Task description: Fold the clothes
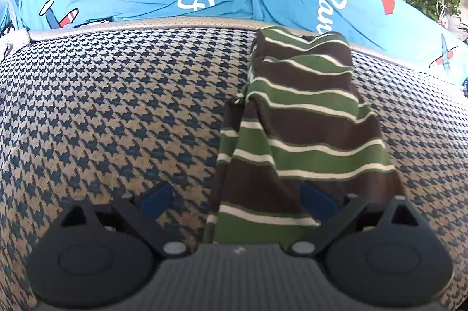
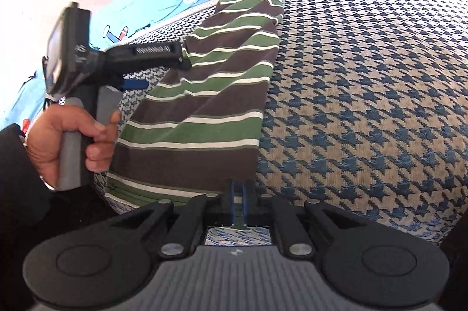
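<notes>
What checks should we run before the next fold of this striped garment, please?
1. Right gripper shut on the near edge of the striped garment: ok.
2. Left gripper gripping the cloth: not ok, its jaws stand open around it.
3. Garment flat: not ok, it is bunched into a long strip.
4. Houndstooth surface free beside the garment: ok.
5. Far end of the garment lying on the surface: cannot tell.

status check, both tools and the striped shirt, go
Right tool shut on near edge of green-and-brown striped knit garment. Left tool open, garment lying between its blue pads. Garment folded lengthwise on houndstooth cushion; nothing in the way.
</notes>
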### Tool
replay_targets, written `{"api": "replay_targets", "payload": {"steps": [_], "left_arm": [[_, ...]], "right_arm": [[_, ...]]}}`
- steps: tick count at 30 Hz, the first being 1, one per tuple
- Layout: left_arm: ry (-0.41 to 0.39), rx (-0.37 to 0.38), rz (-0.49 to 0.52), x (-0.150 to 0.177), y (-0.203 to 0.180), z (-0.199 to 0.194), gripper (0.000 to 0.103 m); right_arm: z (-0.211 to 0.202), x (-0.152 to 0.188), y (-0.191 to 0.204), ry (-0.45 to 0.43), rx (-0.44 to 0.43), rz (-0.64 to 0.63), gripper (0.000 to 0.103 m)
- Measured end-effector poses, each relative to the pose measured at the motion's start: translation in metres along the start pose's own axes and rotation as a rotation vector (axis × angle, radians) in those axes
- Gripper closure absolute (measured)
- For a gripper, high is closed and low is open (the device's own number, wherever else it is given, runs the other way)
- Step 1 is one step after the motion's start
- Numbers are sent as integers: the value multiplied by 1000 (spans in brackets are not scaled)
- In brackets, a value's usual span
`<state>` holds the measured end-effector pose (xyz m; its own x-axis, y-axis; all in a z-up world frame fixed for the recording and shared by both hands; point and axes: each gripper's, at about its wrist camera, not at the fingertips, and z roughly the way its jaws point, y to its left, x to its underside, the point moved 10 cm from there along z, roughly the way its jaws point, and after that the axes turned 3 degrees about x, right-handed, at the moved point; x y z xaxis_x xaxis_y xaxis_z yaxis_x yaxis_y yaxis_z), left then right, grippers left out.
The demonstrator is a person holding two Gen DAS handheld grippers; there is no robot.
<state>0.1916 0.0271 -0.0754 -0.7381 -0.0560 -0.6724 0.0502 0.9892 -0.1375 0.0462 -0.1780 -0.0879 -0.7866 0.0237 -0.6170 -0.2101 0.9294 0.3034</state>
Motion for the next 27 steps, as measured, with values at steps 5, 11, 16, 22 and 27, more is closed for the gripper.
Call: {"api": "replay_targets", "payload": {"steps": [5, 11, 16, 22, 27], "left_arm": [[2, -28, -2, 1, 5, 4, 3], [-2, -78, 19, 1, 9, 7, 0], [-7, -89, -7, -1, 15, 5, 0], [-14, -98, -40, -4, 20, 3, 0], [-19, -100, -60, -5, 22, 2, 0]], "right_arm": [[5, -6, 6, -6, -34, 8, 95], [16, -8, 17, 17, -75, -2, 93], [20, -2, 16, 49, -55, -10, 92], [20, -2, 15, 53, -67, 3, 91], [18, -13, 16, 41, -64, -37, 90]]}}
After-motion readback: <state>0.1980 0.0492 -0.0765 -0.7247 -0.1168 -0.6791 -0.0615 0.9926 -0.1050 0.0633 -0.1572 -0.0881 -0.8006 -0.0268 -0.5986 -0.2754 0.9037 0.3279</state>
